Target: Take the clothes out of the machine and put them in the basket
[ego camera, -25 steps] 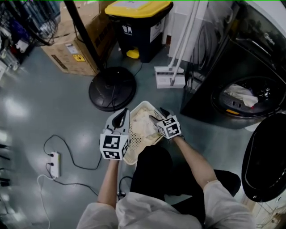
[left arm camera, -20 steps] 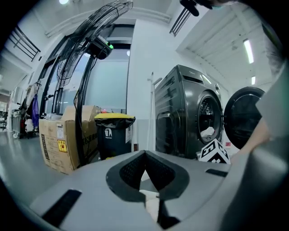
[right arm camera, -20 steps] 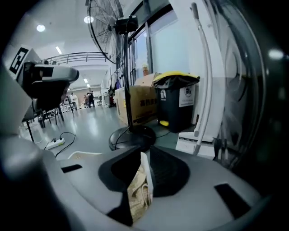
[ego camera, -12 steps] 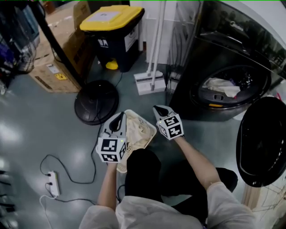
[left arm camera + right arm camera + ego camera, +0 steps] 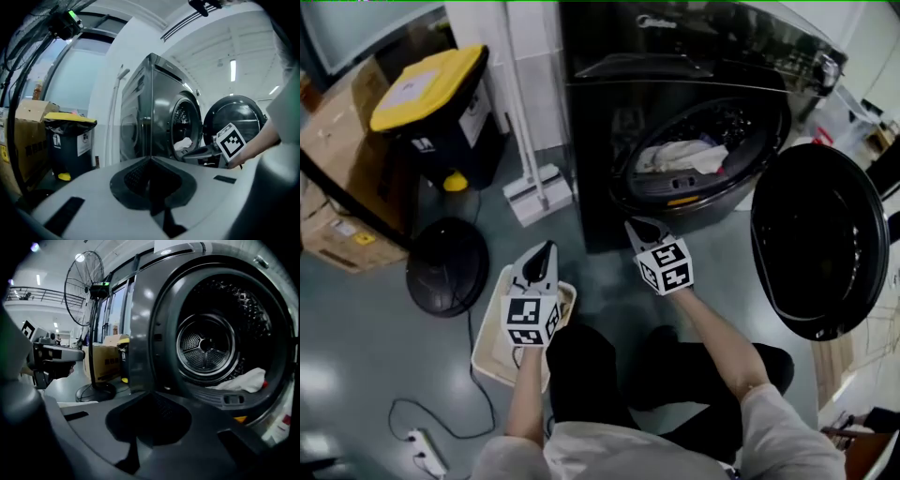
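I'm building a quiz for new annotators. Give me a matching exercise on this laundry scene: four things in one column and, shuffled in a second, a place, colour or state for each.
Things:
1. bin lid
2. machine door
3. cloth
4. basket

Descriptions:
A. on the floor
B. lying in the drum
C. yellow
D. swung open

Pairs: 1-C, 2-D, 3-B, 4-A
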`<control>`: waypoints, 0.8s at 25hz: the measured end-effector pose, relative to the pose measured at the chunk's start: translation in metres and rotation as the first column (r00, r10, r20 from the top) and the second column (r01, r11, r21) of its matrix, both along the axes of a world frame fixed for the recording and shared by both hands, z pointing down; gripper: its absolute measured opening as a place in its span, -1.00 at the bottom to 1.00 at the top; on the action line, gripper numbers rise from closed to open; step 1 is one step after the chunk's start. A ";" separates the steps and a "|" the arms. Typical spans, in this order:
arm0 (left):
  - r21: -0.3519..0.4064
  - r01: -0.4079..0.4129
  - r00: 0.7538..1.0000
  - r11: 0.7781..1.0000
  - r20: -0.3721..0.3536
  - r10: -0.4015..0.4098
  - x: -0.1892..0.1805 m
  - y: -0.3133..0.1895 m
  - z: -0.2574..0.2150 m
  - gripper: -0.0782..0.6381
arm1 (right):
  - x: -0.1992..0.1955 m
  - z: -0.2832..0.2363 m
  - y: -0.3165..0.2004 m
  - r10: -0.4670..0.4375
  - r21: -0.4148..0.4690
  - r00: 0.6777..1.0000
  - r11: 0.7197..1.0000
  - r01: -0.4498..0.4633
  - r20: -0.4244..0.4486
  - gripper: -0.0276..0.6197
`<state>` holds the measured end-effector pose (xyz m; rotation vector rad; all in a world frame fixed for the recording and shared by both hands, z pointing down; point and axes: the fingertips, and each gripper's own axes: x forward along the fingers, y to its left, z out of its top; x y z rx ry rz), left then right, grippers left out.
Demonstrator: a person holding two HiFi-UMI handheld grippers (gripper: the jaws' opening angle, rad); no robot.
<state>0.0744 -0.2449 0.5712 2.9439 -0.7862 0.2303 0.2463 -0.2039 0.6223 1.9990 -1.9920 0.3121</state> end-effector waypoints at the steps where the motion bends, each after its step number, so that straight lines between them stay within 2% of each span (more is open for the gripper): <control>1: -0.002 -0.021 1.000 1.000 -0.001 0.021 0.012 0.003 -0.001 -0.73 | 0.016 -0.001 0.009 0.028 -0.004 1.000 1.000 -0.028 -0.005 -0.83; 8: -0.005 -0.113 0.993 0.994 -0.015 0.113 0.067 0.020 0.000 -0.73 | 0.118 -0.016 0.057 0.234 -0.011 0.971 0.972 -0.235 -0.045 -0.83; 14: -0.011 -0.137 0.990 0.990 -0.014 0.137 0.084 0.033 0.006 -0.73 | 0.178 -0.033 0.070 0.346 0.012 0.936 0.938 -0.346 -0.059 -0.83; 17: -0.008 -0.137 0.991 0.991 -0.008 0.137 0.086 0.032 0.005 -0.73 | 0.197 -0.034 0.064 0.365 0.010 0.929 0.931 -0.365 -0.053 -0.80; 18: -0.008 -0.134 0.991 0.991 -0.004 0.134 0.086 0.031 0.005 -0.73 | 0.203 -0.034 0.061 0.369 0.010 0.928 0.929 -0.369 -0.050 -0.61; 19: -0.008 -0.131 0.991 0.991 0.000 0.131 0.085 0.030 0.005 -0.73 | 0.210 -0.033 0.059 0.375 0.010 0.926 0.927 -0.375 -0.048 -0.30; 20: -0.008 -0.127 0.992 0.992 0.003 0.127 0.085 0.028 0.006 -0.73 | 0.218 -0.032 0.057 0.385 0.010 0.922 0.923 -0.385 -0.048 -0.18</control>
